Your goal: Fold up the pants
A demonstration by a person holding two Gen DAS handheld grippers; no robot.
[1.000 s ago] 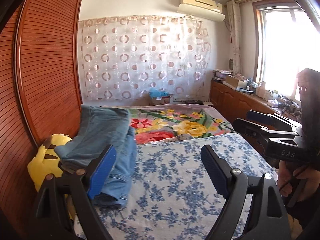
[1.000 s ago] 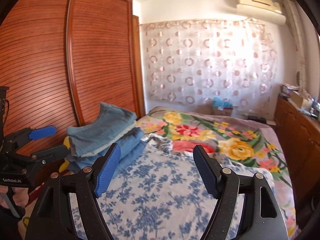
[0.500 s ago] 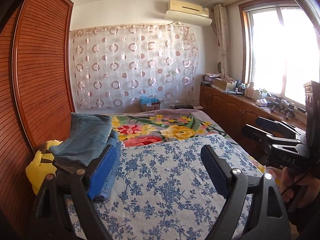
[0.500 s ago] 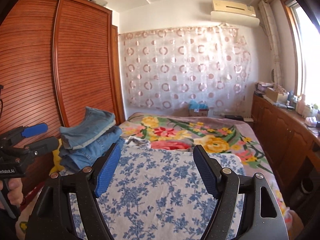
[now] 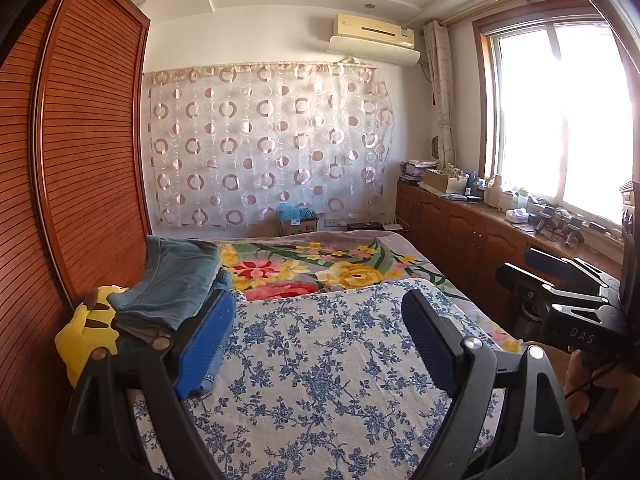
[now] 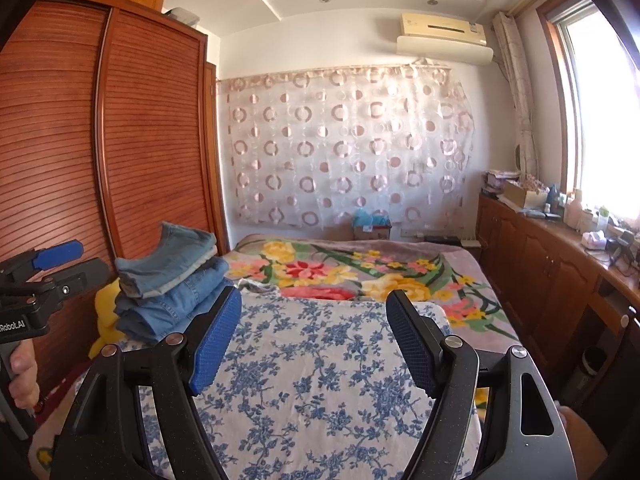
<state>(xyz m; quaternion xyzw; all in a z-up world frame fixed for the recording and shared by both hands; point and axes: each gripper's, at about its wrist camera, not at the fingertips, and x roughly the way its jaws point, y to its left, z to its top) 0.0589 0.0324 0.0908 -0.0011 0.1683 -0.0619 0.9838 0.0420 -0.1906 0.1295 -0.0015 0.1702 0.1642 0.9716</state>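
A stack of folded blue denim pants [image 6: 172, 280] rests at the bed's left edge beside the wardrobe; in the left wrist view the same pants stack [image 5: 176, 280] lies partly behind the left finger. My left gripper [image 5: 316, 340] is open above the blue-flowered sheet [image 5: 320, 380], holding nothing. My right gripper [image 6: 314, 340] is open too, over the sheet [image 6: 312, 380], to the right of the stack. Each gripper shows at the edge of the other's view, held by a hand.
A yellow plush toy [image 5: 86, 332] sits between the stack and the slatted wooden wardrobe [image 6: 60, 160]. A flowered blanket [image 6: 360, 276] covers the far bed. Low wooden cabinets [image 6: 560, 276] with clutter line the right wall under the window.
Both grippers have drawn back from the bed and risen a little; the pants stack looks smaller and more of the room shows. Both stay open and empty.
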